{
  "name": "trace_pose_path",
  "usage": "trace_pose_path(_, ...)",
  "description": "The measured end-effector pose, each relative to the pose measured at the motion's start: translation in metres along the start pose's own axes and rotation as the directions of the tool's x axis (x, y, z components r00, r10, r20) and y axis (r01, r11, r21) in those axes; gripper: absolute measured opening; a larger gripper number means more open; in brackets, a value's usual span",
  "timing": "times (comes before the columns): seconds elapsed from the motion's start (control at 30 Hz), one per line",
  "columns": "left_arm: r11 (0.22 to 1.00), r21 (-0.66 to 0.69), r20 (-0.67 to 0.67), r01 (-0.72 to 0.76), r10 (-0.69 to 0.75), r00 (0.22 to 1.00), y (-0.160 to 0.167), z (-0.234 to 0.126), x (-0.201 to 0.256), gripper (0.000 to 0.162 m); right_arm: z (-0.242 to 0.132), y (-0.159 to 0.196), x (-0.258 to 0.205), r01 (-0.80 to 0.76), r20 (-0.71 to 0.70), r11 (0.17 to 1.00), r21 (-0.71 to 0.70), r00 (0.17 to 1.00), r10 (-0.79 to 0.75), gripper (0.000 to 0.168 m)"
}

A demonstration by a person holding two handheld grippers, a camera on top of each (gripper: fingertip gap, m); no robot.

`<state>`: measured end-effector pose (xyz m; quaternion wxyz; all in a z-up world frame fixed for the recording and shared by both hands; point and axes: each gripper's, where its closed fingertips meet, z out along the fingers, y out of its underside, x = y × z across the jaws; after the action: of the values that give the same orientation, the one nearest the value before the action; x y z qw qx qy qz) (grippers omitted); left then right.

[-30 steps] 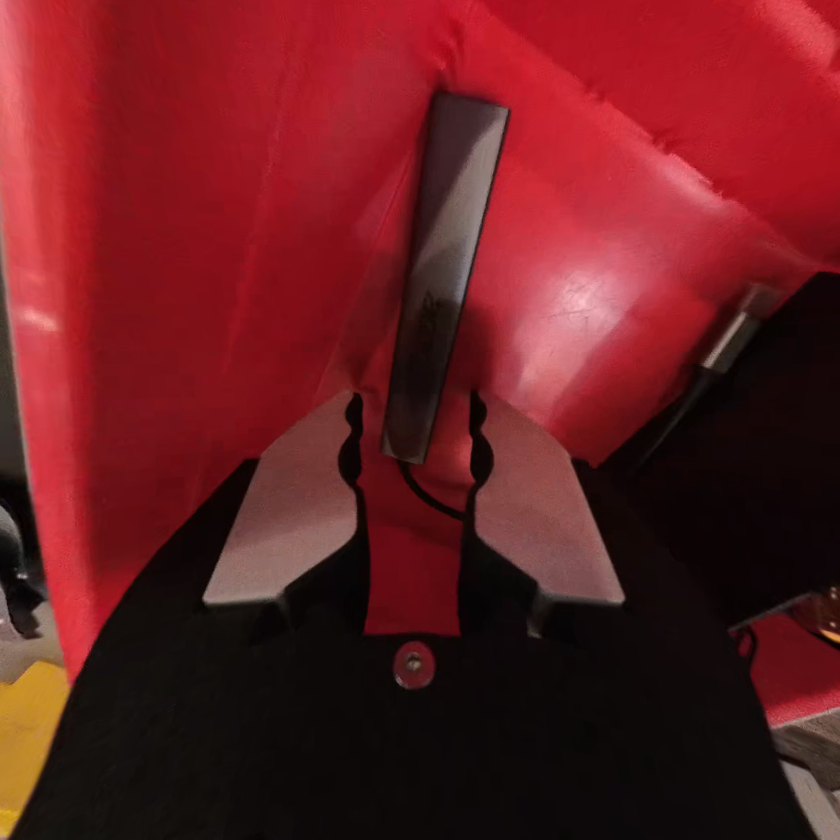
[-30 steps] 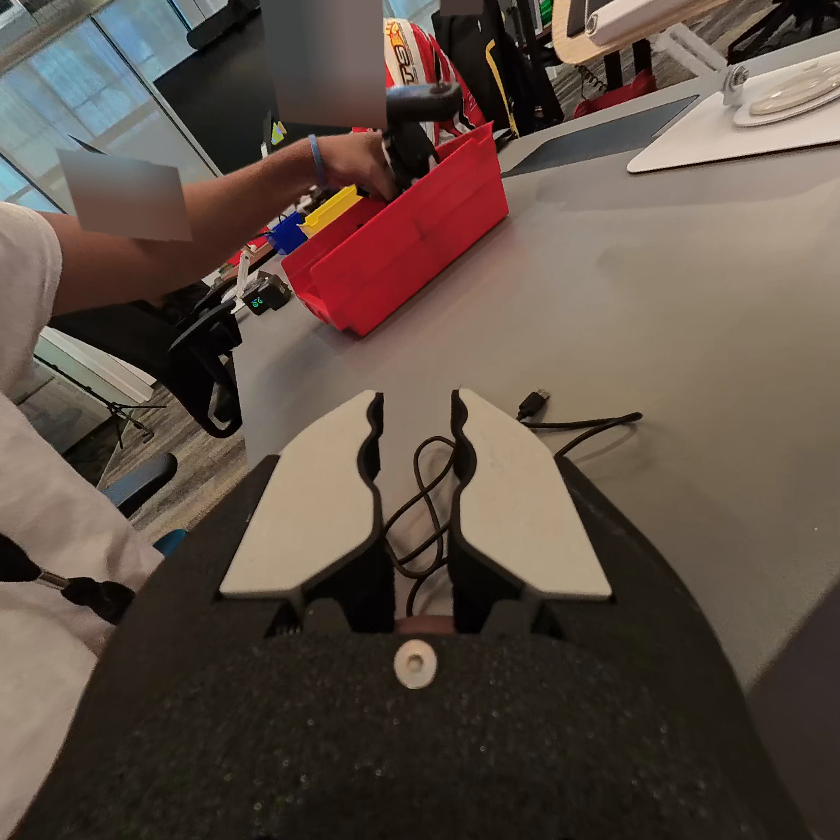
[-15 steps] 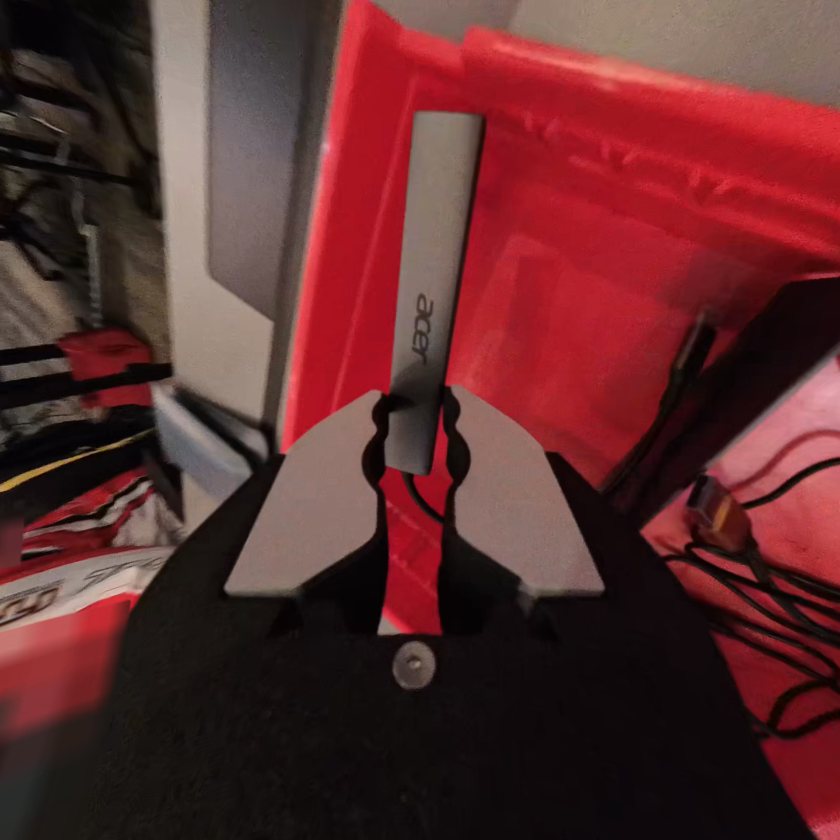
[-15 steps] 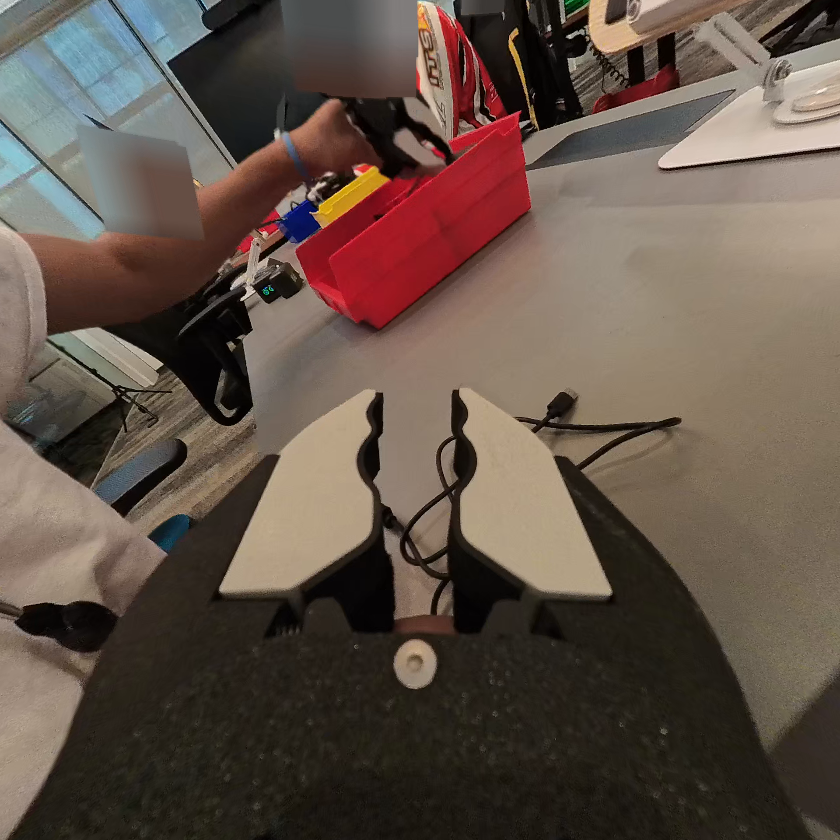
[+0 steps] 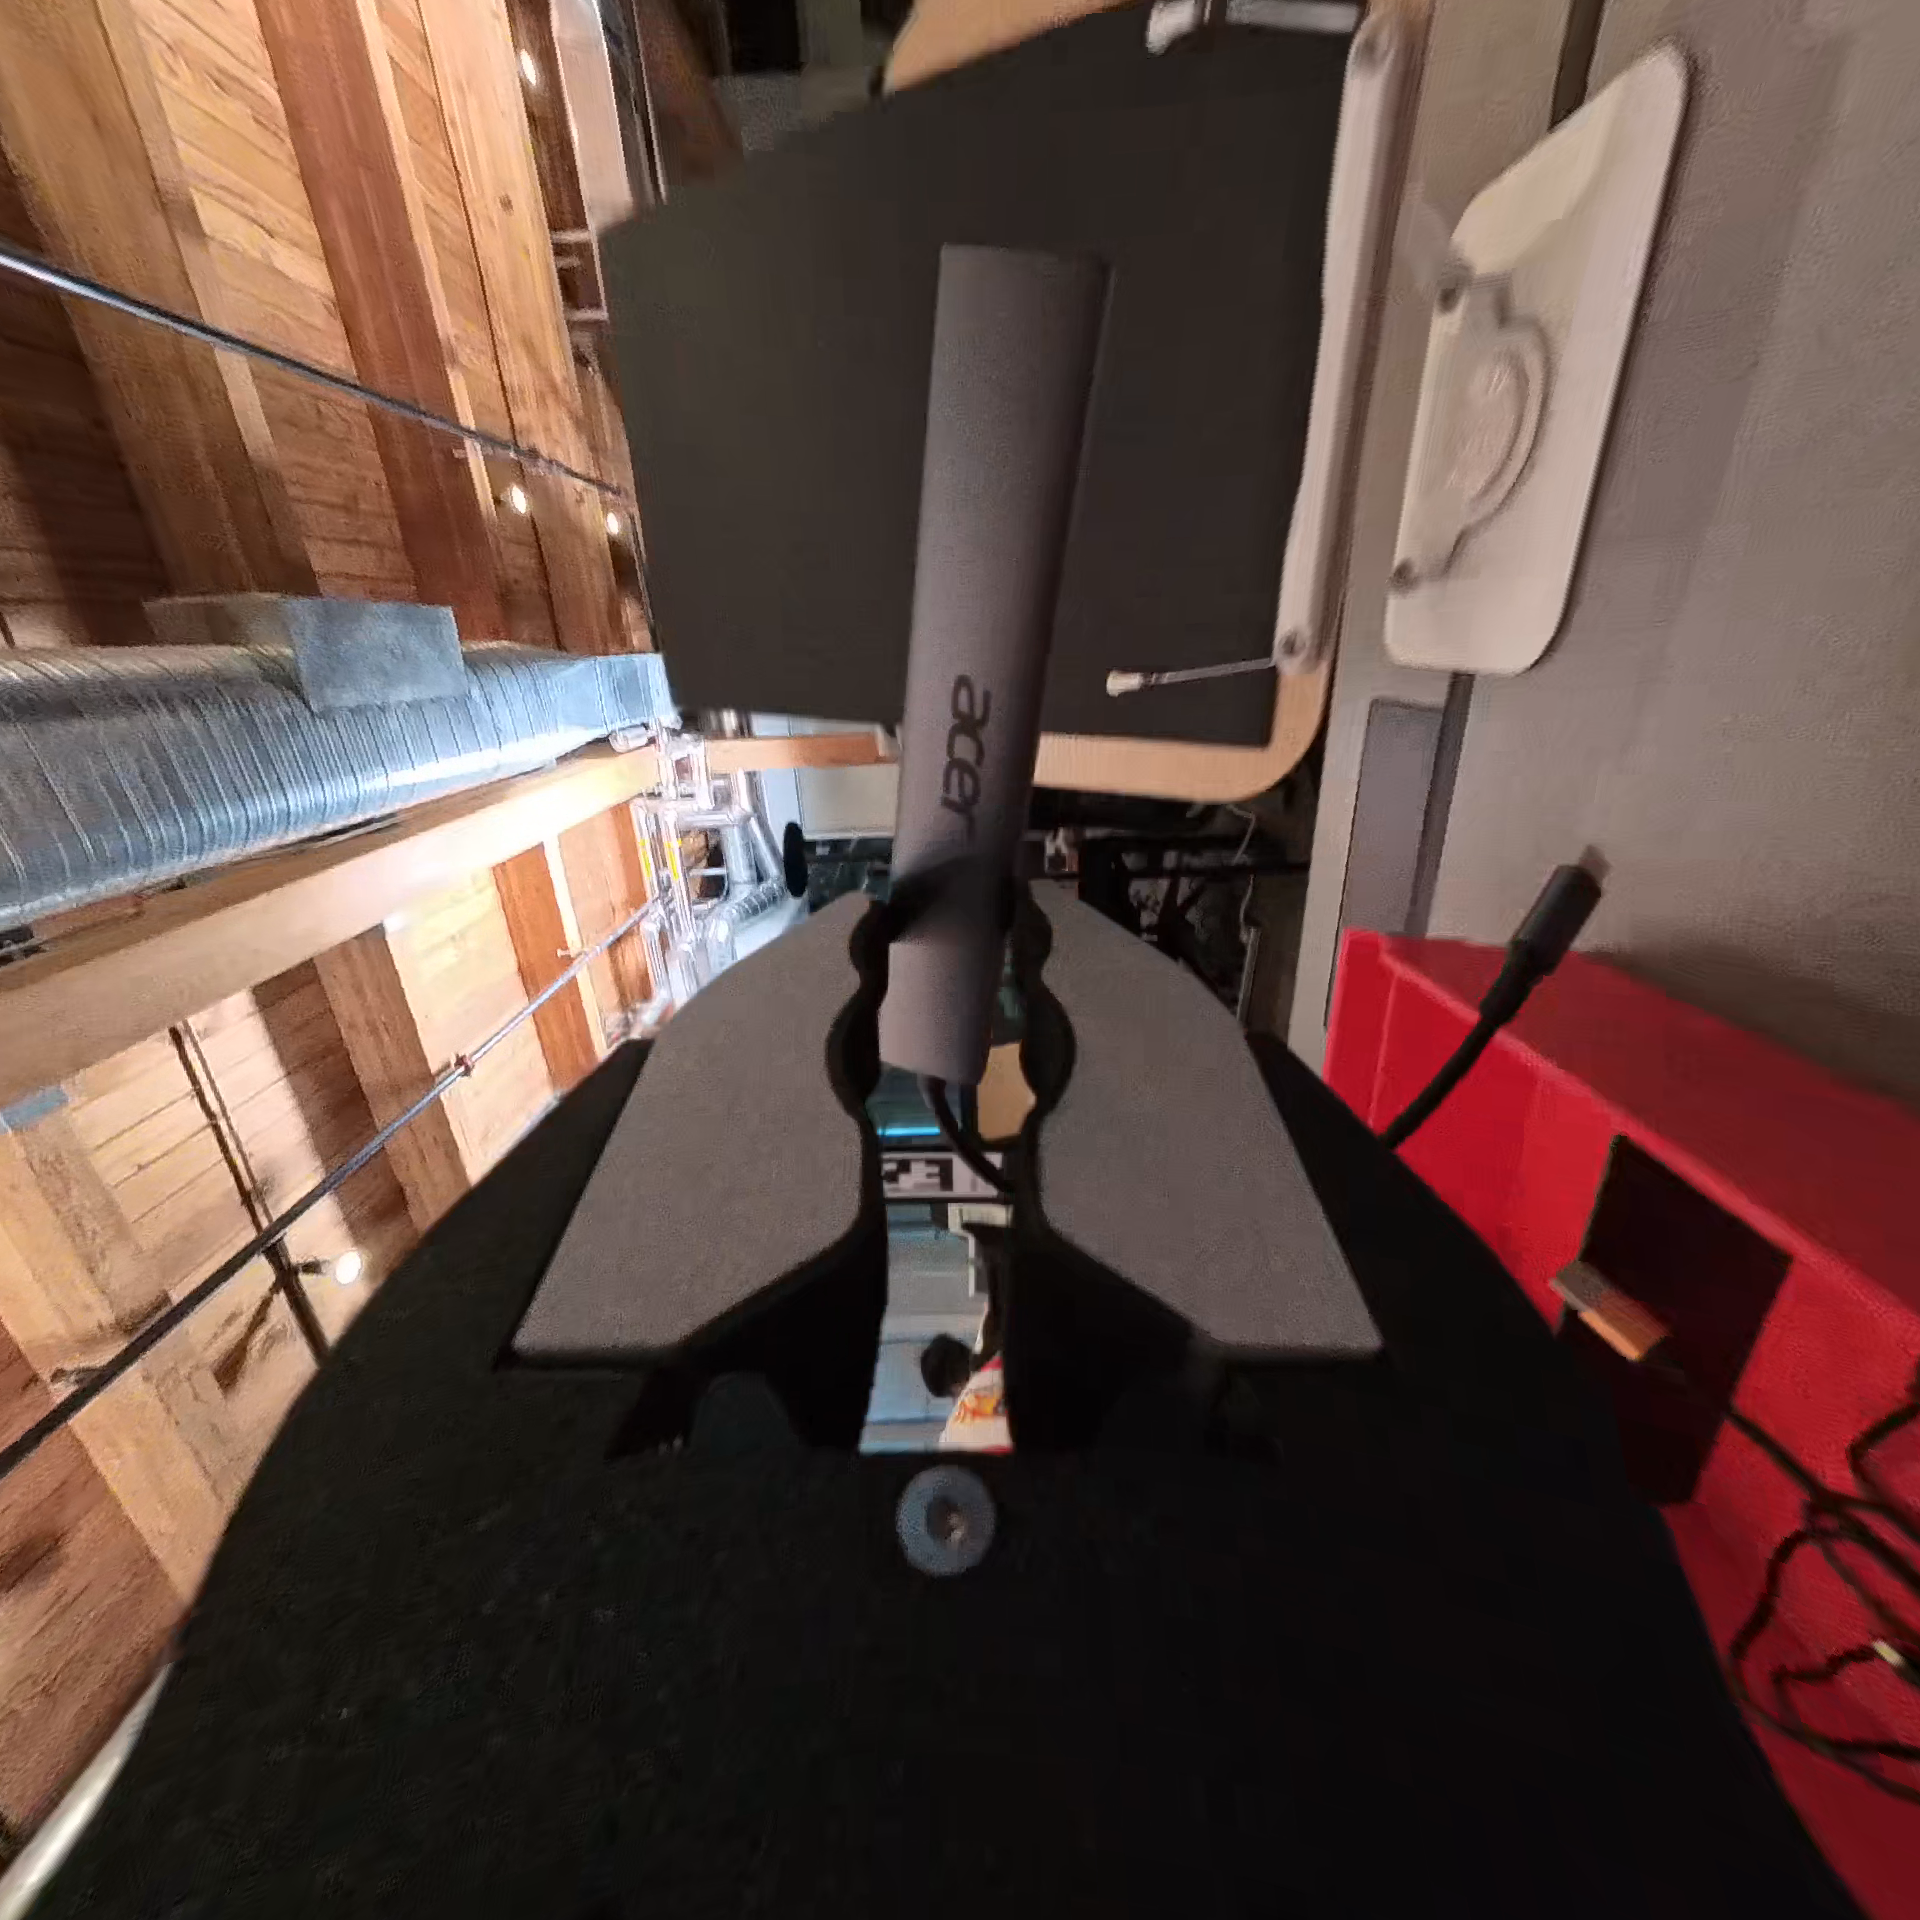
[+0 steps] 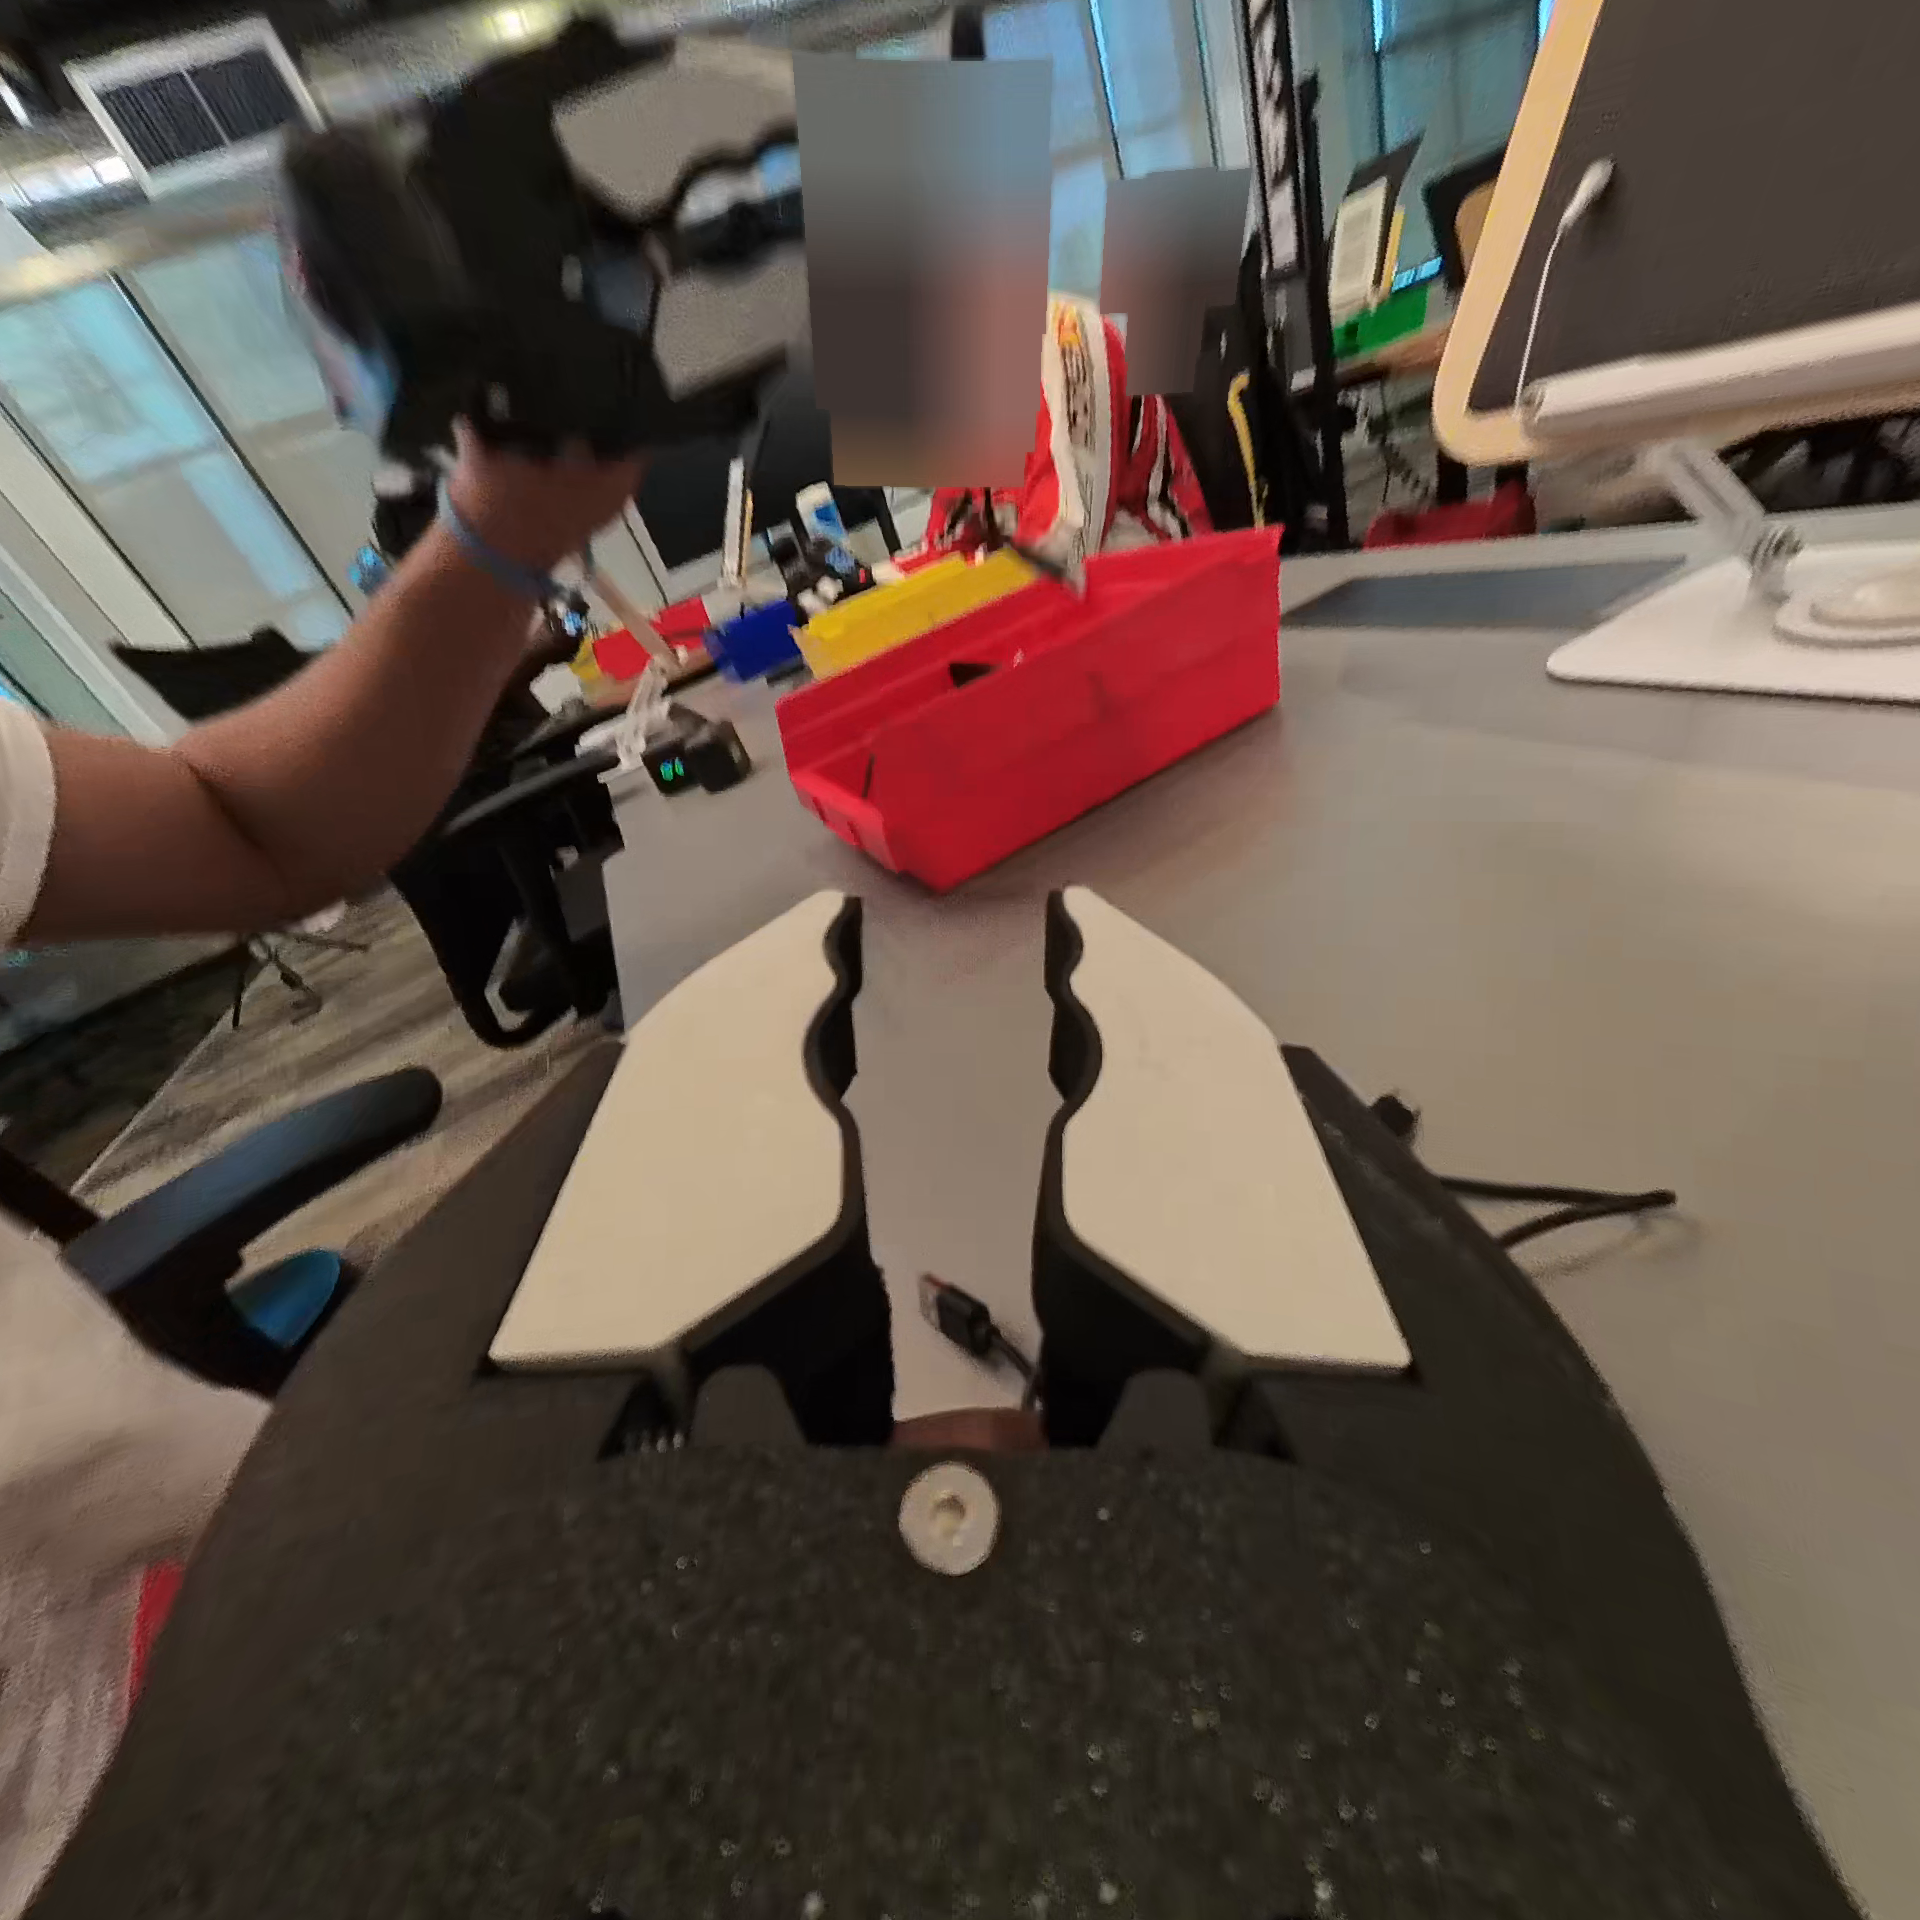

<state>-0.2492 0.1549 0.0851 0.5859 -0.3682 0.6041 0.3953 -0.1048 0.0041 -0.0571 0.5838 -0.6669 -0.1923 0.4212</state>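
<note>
Spreading beneath timber ceiling beams, the grey desk (image 6: 1507,883) is carrying a red bin (image 6: 1039,717) while the left gripper (image 5: 951,914) is clamping a grey hub (image 5: 987,623) aloft and the right gripper (image 6: 951,914) is gaping over a black cable (image 6: 966,1325).

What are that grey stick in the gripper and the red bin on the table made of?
The grey stick, pinched in the left gripper, looks like matte brushed metal, perhaps aluminium: even dull sheen, crisp edges. The red bin looks like moulded glossy plastic: uniform colour, ribbed walls.
</note>
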Motion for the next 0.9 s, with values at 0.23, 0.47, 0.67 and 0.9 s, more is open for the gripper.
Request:
trace_pose_path(0.23,0.982,0.175,-0.078,0.078,-0.065,0.995,-0.127,-0.046,0.075,0.022,-0.016,-0.026,-0.001,-0.015,-0.028,0.988,0.156,0.999,0.02,0.037)
trace_pose_path(0.47,0.964,0.237,-0.128,0.123,-0.095,0.987,-0.183,-0.07,0.119,0.022,-0.018,-0.022,-0.006,-0.058,0.019,0.989,0.135,0.998,0.056,0.035)
trace_pose_path(0.67,0.96,0.234,-0.116,0.154,-0.13,0.985,-0.192,-0.079,0.127,0.022,-0.009,-0.009,-0.007,-0.086,0.041,0.994,0.065,0.996,0.084,0.03)
trace_pose_path(0.9,0.947,0.255,-0.132,0.197,-0.168,0.977,-0.19,-0.082,0.128,0.022,-0.005,-0.002,-0.017,-0.015,0.063,1.0,0.023,0.998,0.014,0.01)
